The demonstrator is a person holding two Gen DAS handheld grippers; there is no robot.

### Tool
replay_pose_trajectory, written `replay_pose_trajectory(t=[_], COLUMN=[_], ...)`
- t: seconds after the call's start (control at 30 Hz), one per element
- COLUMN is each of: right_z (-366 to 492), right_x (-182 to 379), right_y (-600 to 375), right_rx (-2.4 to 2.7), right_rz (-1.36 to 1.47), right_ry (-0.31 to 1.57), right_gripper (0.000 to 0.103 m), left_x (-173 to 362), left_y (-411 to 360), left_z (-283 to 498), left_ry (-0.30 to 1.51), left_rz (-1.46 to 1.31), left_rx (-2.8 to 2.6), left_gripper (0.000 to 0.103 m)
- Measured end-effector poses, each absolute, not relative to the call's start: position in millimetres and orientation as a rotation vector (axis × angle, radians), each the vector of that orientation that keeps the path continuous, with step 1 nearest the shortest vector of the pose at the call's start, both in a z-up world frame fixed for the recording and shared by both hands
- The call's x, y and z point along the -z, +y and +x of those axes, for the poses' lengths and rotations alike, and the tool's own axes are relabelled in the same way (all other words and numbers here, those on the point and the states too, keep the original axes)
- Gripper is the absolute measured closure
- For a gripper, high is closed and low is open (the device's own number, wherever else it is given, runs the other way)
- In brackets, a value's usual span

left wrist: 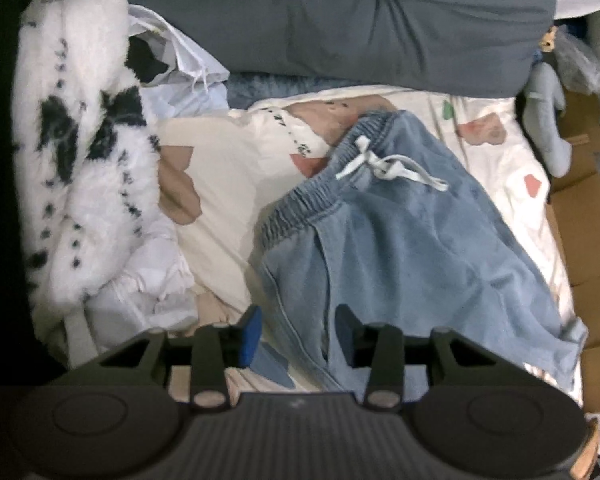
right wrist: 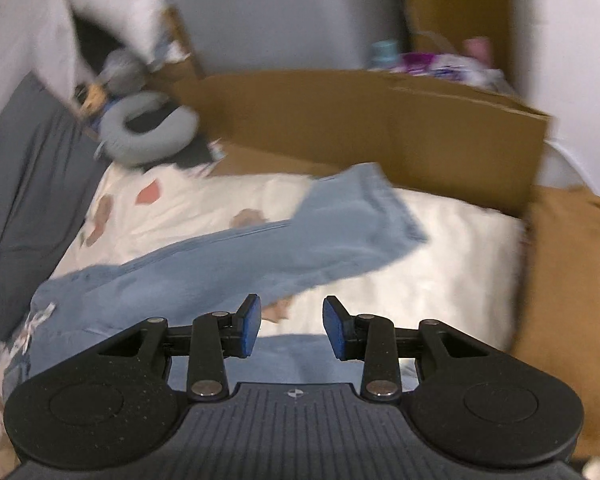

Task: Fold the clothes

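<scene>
barely started imo: the light blue drawstring jeans (left wrist: 400, 216) are just lying rumpled and unfolded on the patterned bed sheet (left wrist: 512, 152), left claw (left wrist: 298, 330) and right claw (right wrist: 292, 326) both spread apart over them gripping nothing, so every fold is still to do

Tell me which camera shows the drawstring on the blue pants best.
The left wrist view. There the white drawstring lies sharp and unobstructed at the elastic waistband of the blue pants. The right wrist view is motion-blurred and shows mostly a pant leg; the drawstring cannot be made out clearly.
</scene>
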State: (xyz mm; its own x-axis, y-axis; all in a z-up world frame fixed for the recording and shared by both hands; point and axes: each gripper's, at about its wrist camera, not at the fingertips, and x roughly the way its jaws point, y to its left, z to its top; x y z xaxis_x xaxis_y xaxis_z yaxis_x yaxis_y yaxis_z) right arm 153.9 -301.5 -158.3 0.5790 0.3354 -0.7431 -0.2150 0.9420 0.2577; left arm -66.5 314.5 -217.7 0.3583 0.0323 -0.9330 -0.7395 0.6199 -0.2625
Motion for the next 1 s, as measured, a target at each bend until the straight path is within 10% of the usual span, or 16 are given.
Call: replay_pose_trajectory(t=[1.0], right_z=[354], right_x=[267], right_y=[156], right_rx=[-1.184], right_rz=[-0.345], right_ry=[0.960], right_gripper=[0.062], left_x=[314], left_y=[353], left_z=[-73], left_ry=[0.832], left_rz=[-1.080], left_rx=[-0.797], left_gripper=[0.052])
